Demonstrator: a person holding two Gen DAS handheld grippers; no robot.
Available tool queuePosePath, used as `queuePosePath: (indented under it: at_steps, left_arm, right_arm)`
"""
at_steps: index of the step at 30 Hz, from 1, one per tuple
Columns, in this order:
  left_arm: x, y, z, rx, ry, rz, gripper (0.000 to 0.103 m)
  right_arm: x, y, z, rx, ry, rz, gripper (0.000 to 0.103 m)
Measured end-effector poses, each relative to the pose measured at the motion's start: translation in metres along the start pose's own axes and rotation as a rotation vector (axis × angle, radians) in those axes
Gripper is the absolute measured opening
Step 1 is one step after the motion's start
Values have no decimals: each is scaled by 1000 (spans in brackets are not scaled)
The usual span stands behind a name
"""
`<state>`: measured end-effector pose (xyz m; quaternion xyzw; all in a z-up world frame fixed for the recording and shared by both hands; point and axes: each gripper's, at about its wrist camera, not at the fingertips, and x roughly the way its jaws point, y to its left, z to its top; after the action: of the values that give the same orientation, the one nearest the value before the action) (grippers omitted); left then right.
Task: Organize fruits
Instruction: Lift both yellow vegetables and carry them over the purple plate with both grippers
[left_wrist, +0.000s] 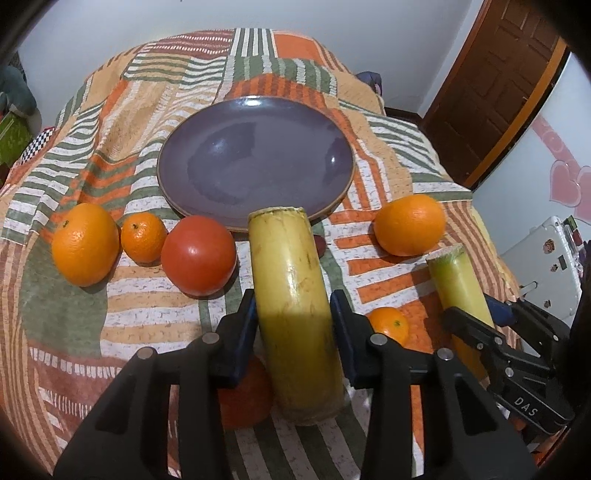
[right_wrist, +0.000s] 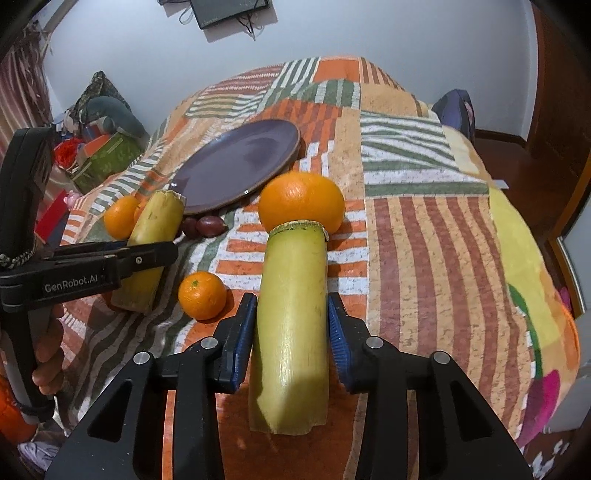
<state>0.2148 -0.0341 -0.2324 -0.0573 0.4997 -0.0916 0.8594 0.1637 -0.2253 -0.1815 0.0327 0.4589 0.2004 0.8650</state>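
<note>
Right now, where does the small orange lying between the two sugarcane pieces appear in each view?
Left wrist view: the small orange is at lower right of centre, just right of the left claw, partly behind its finger.
Right wrist view: it lies left of centre, left of the right claw.
Shared landmark: the purple plate, beyond it in both.

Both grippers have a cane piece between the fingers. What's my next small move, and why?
Probably carry the left gripper forward and set its sugarcane piece on the purple plate. The plate sits bare just beyond that piece's far end, while the right gripper has its sugarcane piece farther off, with the large orange ahead.
</note>
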Motion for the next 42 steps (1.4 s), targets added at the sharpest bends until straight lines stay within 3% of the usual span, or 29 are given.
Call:
queuePosePath:
  at_steps: [10,23,42]
  left_arm:
    - [-34,3,5,-8,-76,-5,39]
    - [-82,21,27,-22,-209,43,37]
    - [-83,42,71,-18,-268,87,37]
  right_arm:
    - [-20,13,20,-38,-77,1,35]
    - [-30,38,63,-120,-206,7,35]
    - [5,62,111,-168,-250,15,35]
